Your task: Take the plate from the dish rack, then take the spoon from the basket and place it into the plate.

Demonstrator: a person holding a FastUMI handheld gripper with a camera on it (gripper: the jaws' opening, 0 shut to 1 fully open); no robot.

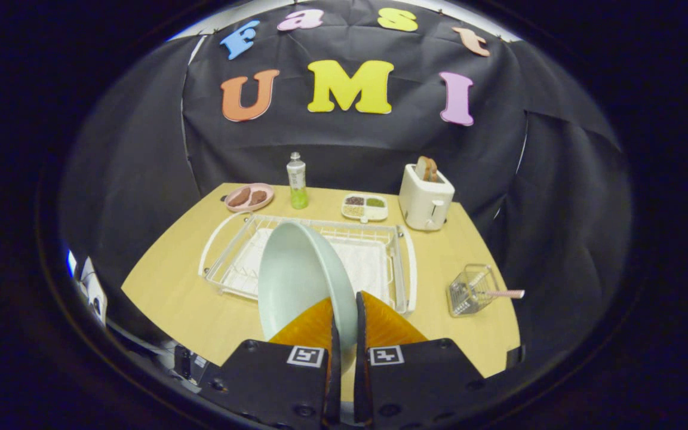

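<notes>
Now claw [344,319] clamped on plate [296,280] rim; spoon [502,294] in basket [469,291].

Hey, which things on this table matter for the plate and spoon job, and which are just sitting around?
Job: plate clamped in the tongs, dish rack, basket, spoon.
Lying about: toaster, bottle, pink dish, divided tray.

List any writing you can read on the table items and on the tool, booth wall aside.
On the bottle: a label, too small and blurred to read.
On the tool, its fingers shut on the plate rim: two square coded markers, patterns only, no words.
On the toaster, dish rack and basket: no writing seen.
</notes>
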